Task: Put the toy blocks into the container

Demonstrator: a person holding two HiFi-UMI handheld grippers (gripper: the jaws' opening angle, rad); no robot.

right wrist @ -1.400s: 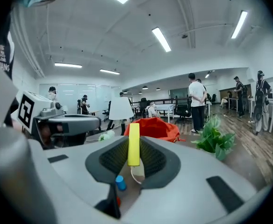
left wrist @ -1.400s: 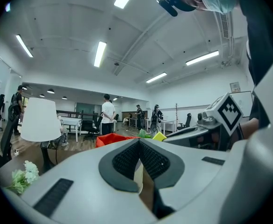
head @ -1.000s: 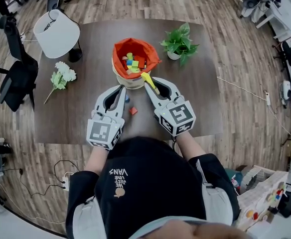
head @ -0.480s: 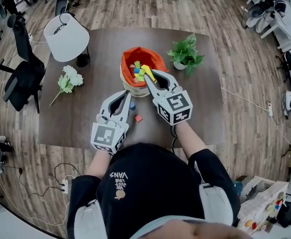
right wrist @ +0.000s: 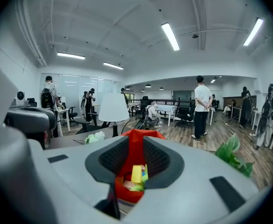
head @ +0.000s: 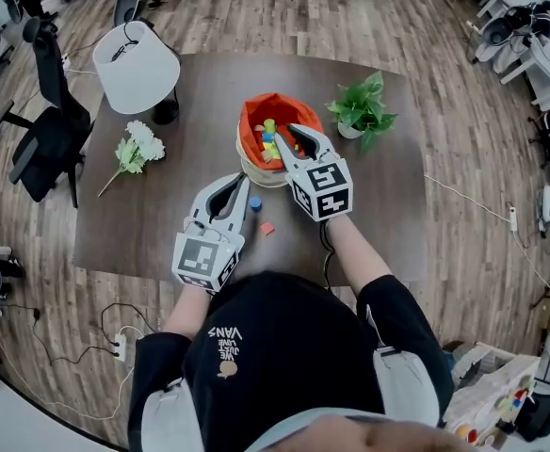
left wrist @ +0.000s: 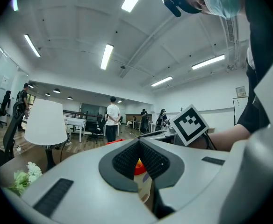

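Note:
The container is a round basket with an orange cloth lining (head: 256,116), with several coloured blocks inside. My right gripper (head: 287,139) hangs over its near side, shut on a yellow block (right wrist: 136,173) that shows between its pads above the lining (right wrist: 137,135). The left gripper (head: 241,185) rests low over the table just in front of the basket, its jaws shut and empty (left wrist: 139,143). A blue block (head: 255,202) and a red block (head: 266,227) lie on the brown table (head: 200,92) beside the left gripper.
A lamp with a white shade (head: 137,64) stands at the table's back left, with a bunch of white flowers (head: 136,149) lying near it. A potted green plant (head: 362,111) is just right of the basket. Office chairs (head: 54,139) stand off the table's left edge.
My right gripper has carried the yellow block forward from the basket's near rim to above its inside. The left gripper has barely moved.

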